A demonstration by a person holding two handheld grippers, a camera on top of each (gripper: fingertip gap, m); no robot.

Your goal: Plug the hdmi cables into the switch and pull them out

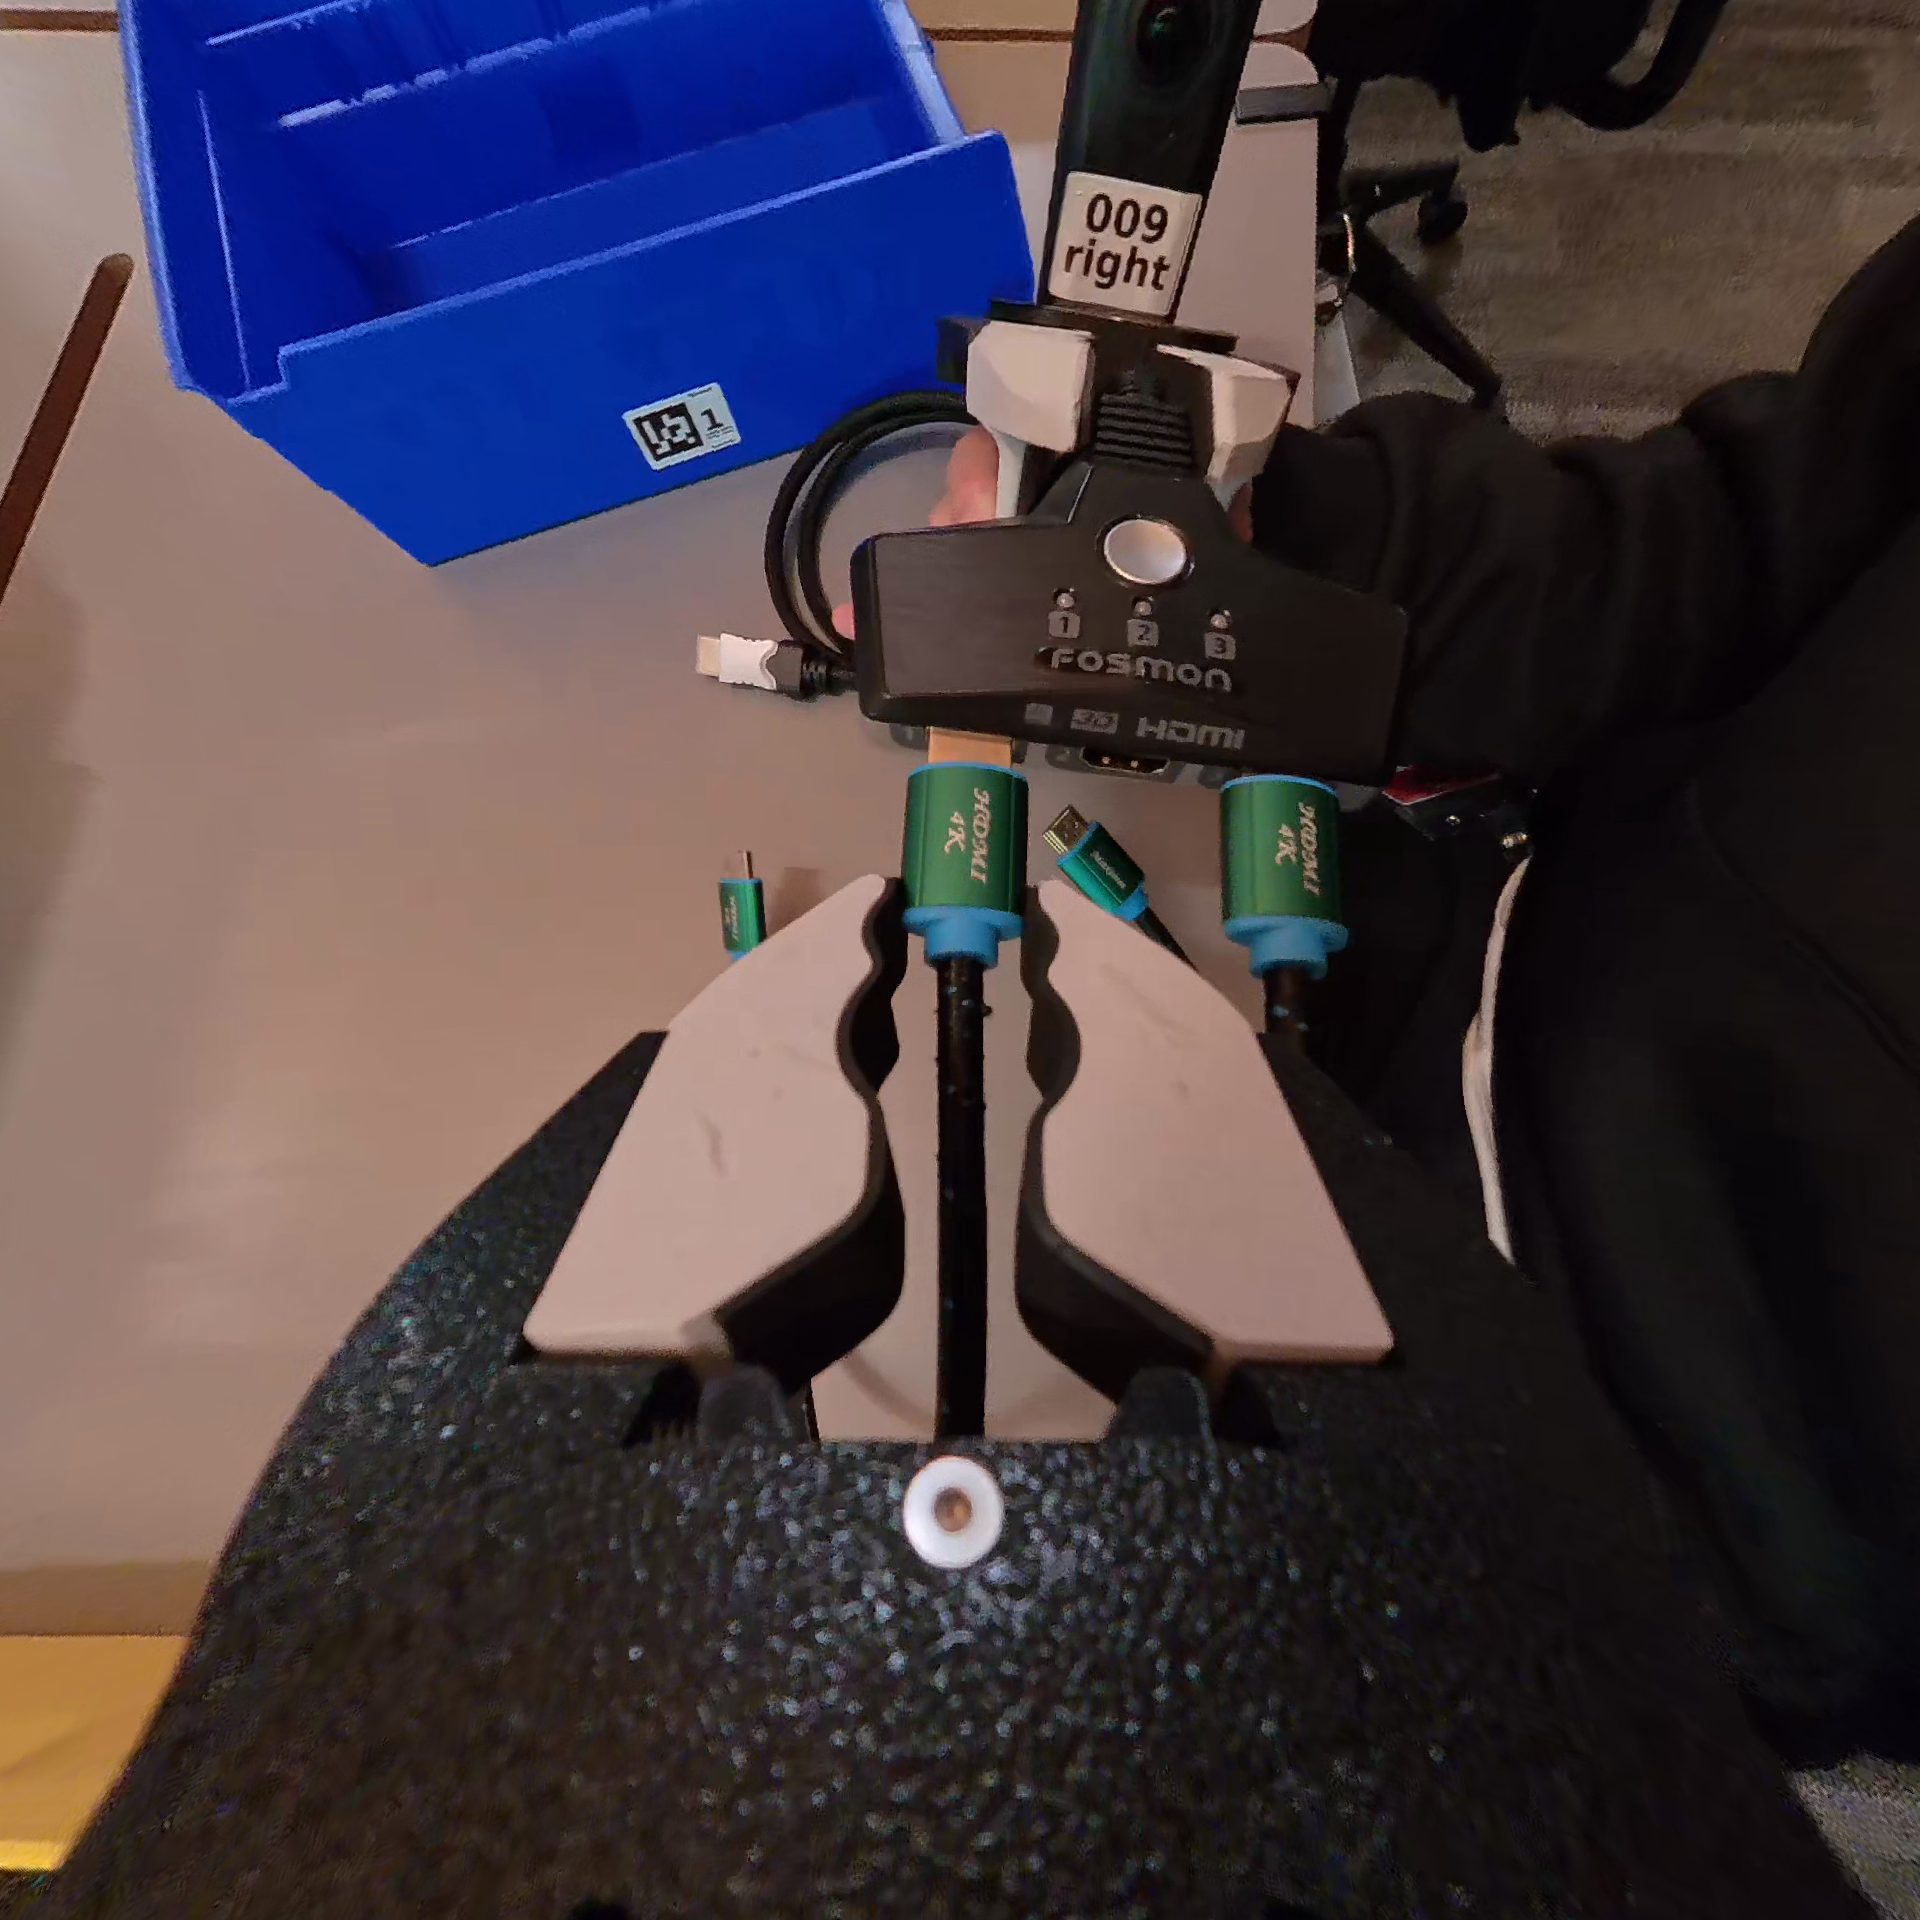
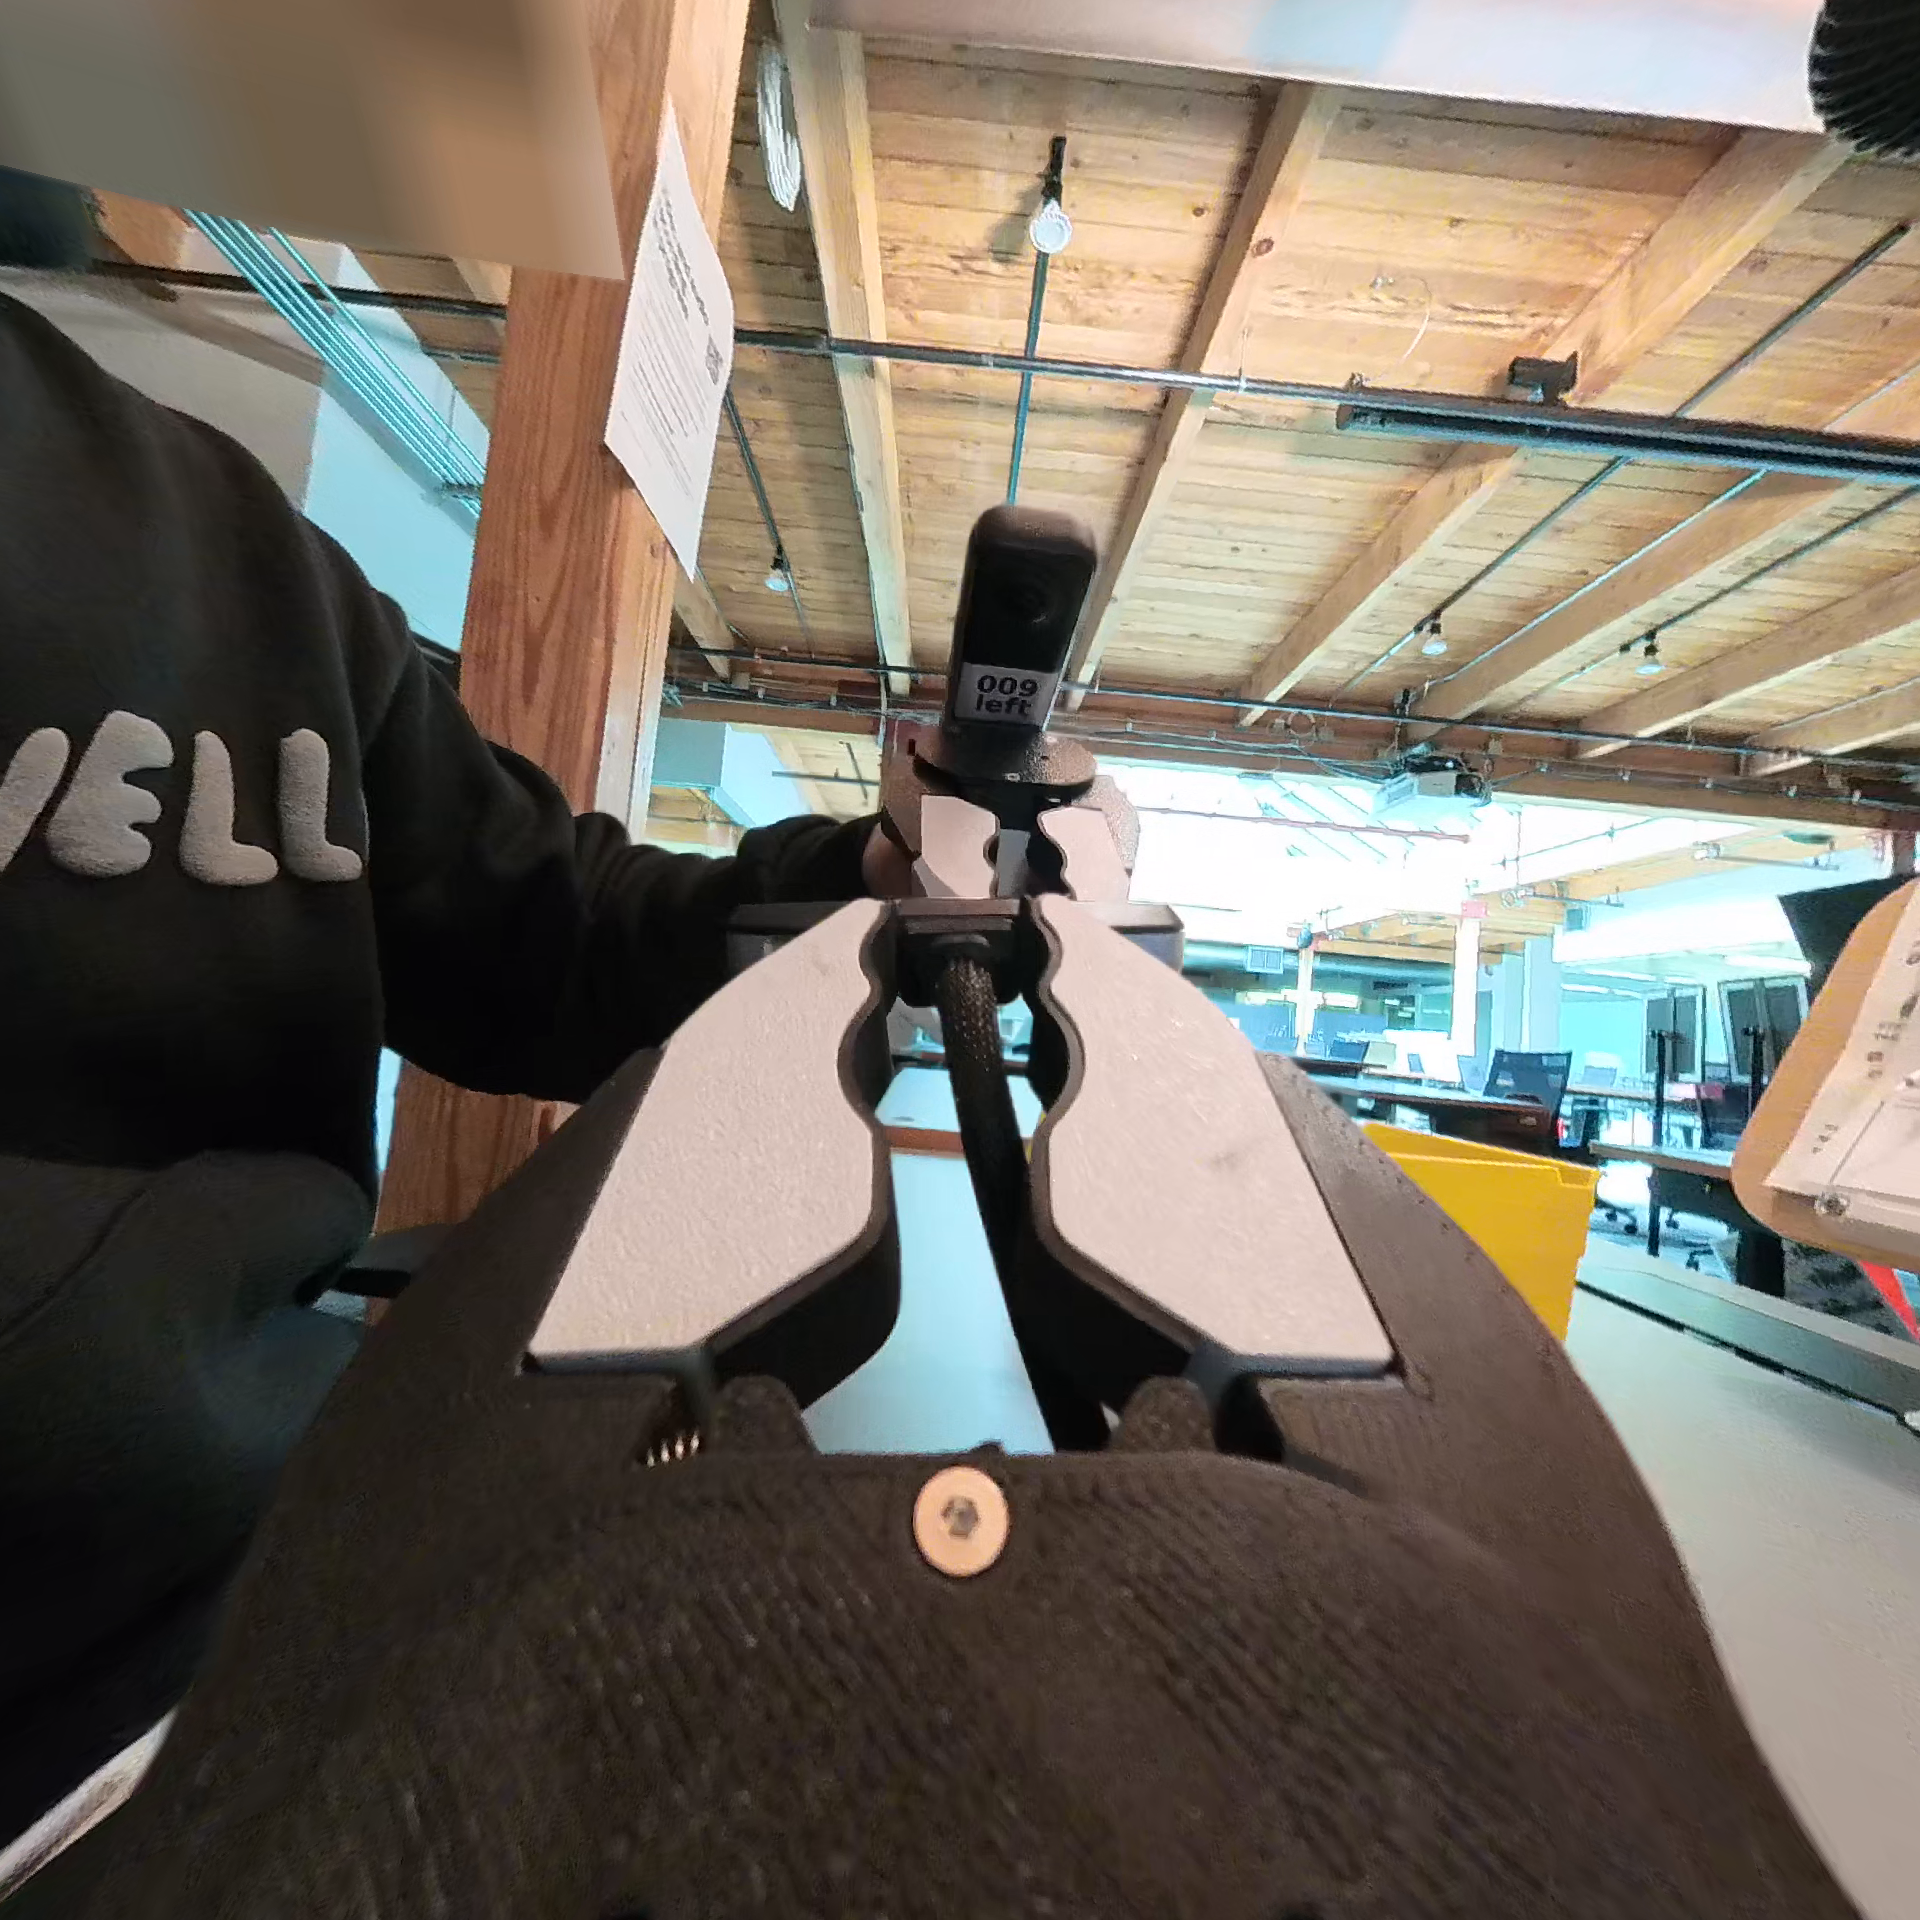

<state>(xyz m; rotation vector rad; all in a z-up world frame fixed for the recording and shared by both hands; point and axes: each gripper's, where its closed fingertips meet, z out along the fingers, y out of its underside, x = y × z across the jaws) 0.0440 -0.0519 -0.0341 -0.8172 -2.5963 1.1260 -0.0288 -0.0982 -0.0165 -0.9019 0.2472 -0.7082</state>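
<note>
In the left wrist view my left gripper point(image 1: 964, 904) is shut on the lower end of a green HDMI plug point(image 1: 961, 842). The plug's gold tip shows partly outside the left port of the black HDMI switch point(image 1: 1132, 634). A second green plug point(image 1: 1283, 862) sits in the right port, and the middle port point(image 1: 1127, 764) is empty. My right gripper point(image 1: 1127, 410) holds the switch by its rear neck above the table. In the right wrist view the right gripper point(image 2: 956, 920) is shut on the switch's rear end point(image 2: 956, 925). The switch's braided cable point(image 2: 997, 1143) runs back between the fingers.
A blue divided bin point(image 1: 571, 260) stands at the back left of the grey table point(image 1: 312, 831). Two loose plugs point(image 1: 1096, 862) point(image 1: 740, 909) and the switch's white-tipped plug point(image 1: 743, 660) lie under and left of the switch. A black sleeve point(image 1: 1558, 623) is on the right. A yellow bin point(image 2: 1486, 1216) shows in the right wrist view.
</note>
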